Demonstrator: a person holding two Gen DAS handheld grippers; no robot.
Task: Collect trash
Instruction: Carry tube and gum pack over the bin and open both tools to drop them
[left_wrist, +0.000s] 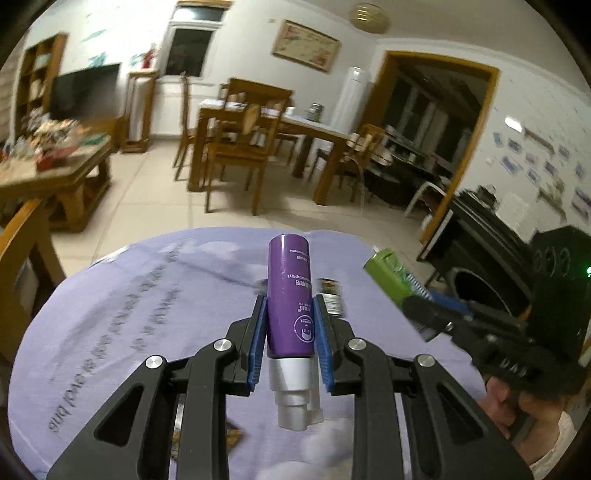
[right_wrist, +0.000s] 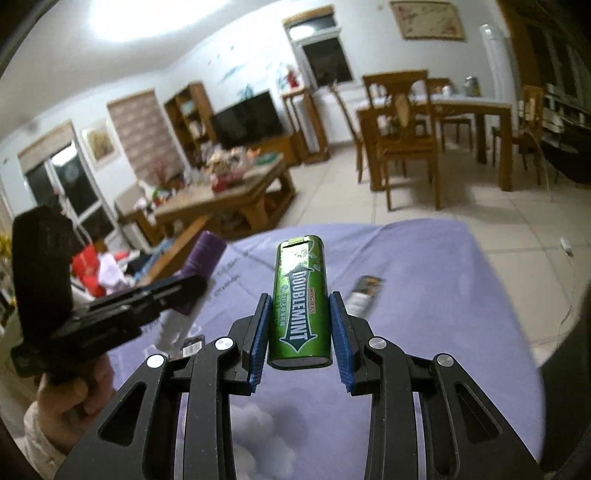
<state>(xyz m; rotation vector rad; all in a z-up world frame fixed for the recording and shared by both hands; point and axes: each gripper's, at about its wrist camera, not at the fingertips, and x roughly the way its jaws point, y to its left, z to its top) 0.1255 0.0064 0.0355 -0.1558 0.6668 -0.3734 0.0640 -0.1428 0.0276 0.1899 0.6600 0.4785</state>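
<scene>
I am reading "WRIGLEY'S DOUBLEMINT" on the green tin, while the purple spray bottle is showing an upside-down word "sprays" and the lilac cloth's print is staying illegible.

Wooden dining table w/ chairs, TV, coffee table.

One purple spray bottle, one green Doublemint tin, one small dark packet.

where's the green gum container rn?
The green gum container is clamped in the right gripper above the purple cloth, right of the left gripper's purple spray bottle.
</scene>
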